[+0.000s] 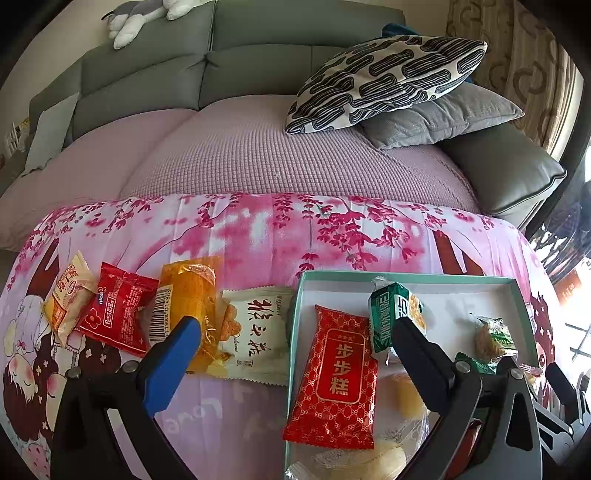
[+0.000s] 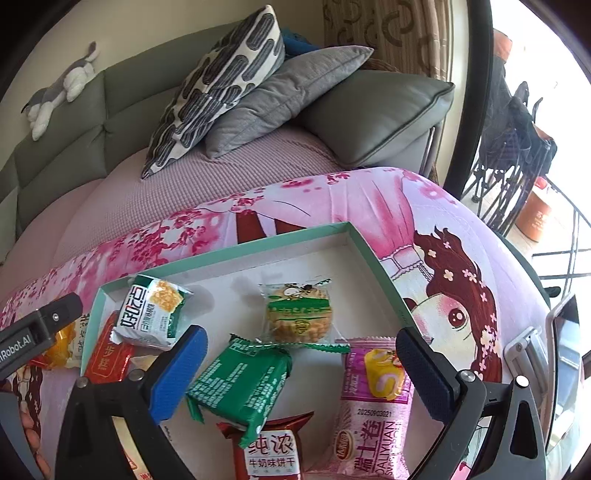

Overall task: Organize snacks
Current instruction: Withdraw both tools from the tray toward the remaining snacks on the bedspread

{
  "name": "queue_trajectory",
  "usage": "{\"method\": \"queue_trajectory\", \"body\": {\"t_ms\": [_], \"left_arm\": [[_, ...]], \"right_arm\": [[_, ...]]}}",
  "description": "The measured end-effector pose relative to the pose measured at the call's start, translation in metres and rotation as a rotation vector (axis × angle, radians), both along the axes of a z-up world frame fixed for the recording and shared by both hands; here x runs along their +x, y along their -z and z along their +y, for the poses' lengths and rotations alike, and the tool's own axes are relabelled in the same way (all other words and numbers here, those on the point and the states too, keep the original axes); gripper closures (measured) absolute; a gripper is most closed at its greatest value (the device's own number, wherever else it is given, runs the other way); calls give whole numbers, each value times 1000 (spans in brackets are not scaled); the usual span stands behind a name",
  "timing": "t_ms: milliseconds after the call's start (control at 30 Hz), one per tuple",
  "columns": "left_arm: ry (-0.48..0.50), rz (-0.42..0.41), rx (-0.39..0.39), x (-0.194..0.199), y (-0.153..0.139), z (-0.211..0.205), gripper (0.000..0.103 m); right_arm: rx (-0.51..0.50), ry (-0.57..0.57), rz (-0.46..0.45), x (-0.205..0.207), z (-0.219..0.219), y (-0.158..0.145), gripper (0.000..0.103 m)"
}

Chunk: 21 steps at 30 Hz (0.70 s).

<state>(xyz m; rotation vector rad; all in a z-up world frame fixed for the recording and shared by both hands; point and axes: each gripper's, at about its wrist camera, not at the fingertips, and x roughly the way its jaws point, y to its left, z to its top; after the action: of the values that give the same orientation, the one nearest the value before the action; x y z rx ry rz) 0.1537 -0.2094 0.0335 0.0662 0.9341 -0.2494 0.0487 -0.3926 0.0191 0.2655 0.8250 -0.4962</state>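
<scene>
The snacks are small sealed packets, split between a shallow tray (image 1: 406, 277) with a mint-green rim and the flowered pink cloth (image 1: 258, 229) beside it. Inside the tray lie a long red packet with gold characters (image 1: 334, 376), a green-and-white biscuit packet (image 1: 388, 314), a clear-wrapped round pastry (image 2: 297, 314), a dark green packet (image 2: 242, 384), a pink roll-cake packet (image 2: 373, 402) and a red milk-biscuit packet (image 2: 271, 450). At nine o'clock from the tray, a row sits on the cloth: a white packet with black brushwork (image 1: 256, 332), an orange see-through packet (image 1: 188, 295), a small red packet (image 1: 118, 314) and a tan packet (image 1: 68, 295).

The left gripper (image 1: 295, 332) hangs wide apart with nothing between its fingers, straddling the tray's near-left edge. The right gripper (image 2: 301, 352) is likewise spread wide and empty, above the tray, with the dark green packet between its fingers.

At twelve o'clock stands a grey sofa (image 1: 258, 55) with a purple throw (image 1: 240, 155), a patterned cushion (image 1: 388, 81), a grey cushion (image 1: 443, 114) and a plush toy (image 1: 136, 18). Curtains (image 1: 517, 55) hang at two o'clock.
</scene>
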Motion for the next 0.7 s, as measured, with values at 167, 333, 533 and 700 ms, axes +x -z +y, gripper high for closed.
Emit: {"method": "queue_trajectory", "body": {"t_ms": [167, 333, 533, 700], "left_arm": [[3, -15, -4, -3, -1, 14, 0], [-40, -15, 18, -4, 2, 43, 0], [-102, -20, 43, -5, 7, 86, 0], [-151, -3, 50, -5, 16, 114, 0]], "right_arm": [[-23, -76, 9, 11, 25, -4, 0], [-25, -135, 6, 20, 47, -7, 0], [-28, -186, 11, 30, 69, -7, 0], [-37, -213, 14, 36, 85, -6, 0]]}}
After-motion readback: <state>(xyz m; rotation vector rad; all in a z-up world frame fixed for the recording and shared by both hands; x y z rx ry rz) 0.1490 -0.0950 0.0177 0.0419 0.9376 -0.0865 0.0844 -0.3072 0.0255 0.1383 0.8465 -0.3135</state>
